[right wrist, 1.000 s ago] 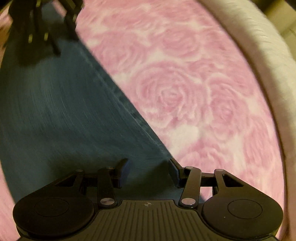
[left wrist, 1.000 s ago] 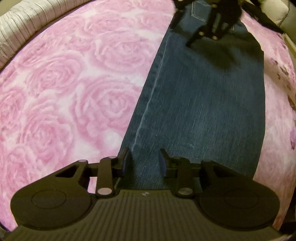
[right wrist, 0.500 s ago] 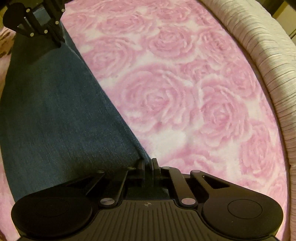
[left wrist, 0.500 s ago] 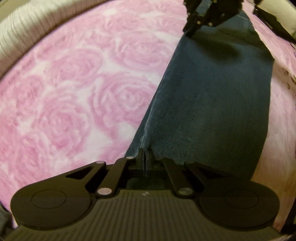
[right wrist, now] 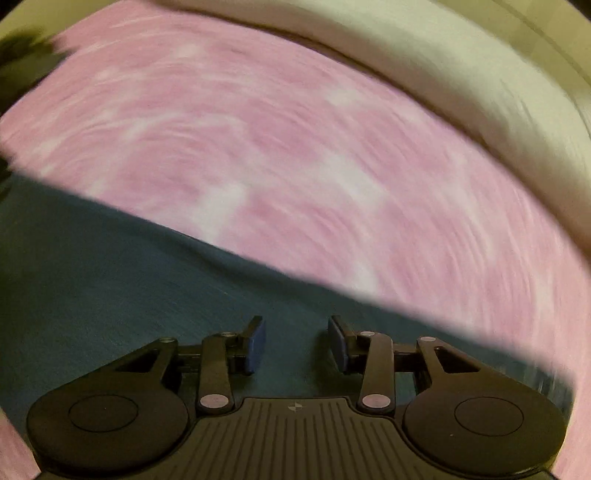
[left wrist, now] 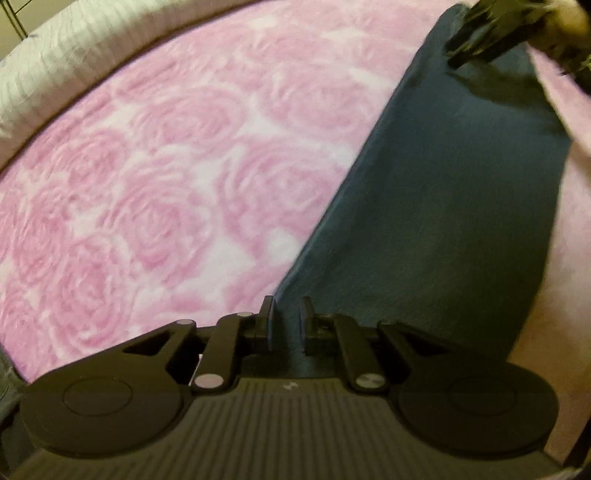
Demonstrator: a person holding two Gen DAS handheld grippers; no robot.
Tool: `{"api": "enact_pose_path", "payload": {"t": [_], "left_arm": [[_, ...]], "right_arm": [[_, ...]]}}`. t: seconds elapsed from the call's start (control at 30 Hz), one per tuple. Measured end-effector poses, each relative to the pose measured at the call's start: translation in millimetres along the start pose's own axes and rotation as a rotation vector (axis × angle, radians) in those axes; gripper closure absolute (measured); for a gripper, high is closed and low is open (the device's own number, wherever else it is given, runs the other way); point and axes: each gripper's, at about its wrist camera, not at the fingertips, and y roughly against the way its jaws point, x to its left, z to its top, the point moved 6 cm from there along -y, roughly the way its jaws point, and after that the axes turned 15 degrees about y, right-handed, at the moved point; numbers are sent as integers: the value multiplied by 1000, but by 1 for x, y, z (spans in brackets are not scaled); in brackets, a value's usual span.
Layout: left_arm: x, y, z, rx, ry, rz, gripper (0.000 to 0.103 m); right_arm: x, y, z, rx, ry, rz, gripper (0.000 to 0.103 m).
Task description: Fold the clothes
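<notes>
Dark blue jeans [left wrist: 443, 221] lie flat on a pink rose-patterned blanket [left wrist: 147, 192]. My left gripper [left wrist: 288, 321] stands at the near left edge of the jeans. Its jaws are opening by a narrow gap, and denim shows between the pads. My right gripper [right wrist: 295, 332] hangs over the jeans [right wrist: 110, 295] near their long edge. Its jaws are opening wide, with only flat denim below them. The right wrist view is smeared by motion. In the left wrist view the right gripper [left wrist: 491, 33] is a dark blur over the far end of the jeans.
A pale striped padded border [left wrist: 55, 66] runs along the far side of the blanket, and it shows again as a border [right wrist: 480, 92] in the right wrist view. The pink blanket [right wrist: 295, 147] stretches widely beside the jeans.
Both grippers, open a second ago, shut on the jeans' edge and have now parted again. The right one has rolled and swept sideways; its view has turned and blurred.
</notes>
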Motion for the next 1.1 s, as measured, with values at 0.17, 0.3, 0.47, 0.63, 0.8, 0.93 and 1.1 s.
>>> {"api": "enact_pose_path", "payload": {"t": [0.17,0.3,0.47,0.63,0.8,0.93,1.1], "left_arm": [[-28,-26,-6,74,-77,26,90],[-30,-34,-10,90,-85,70,89],[-34,-19,-4,50,-76,90,89],[-56,-26,-1,87,-78,51,89],[-79,-26,-3,81,-177,74,89],[-108,-26,-4,92,-225,27,89],[-130,-43,-22,153,-285,32,89]], "right_arm": [[-47,-18,-14,-47,-220,11,63],[-71,-8,-24,-66,-282,-91,63],[-114,14,-76,-44,-449,-238,63],[-116,39,-123,-75,-651,-249,63],[-85,57,-154,-93,-678,-242,63],[-56,89,-152,-195,-737,-203,63],[13,84,-144,-189,-703,-52,63]]}}
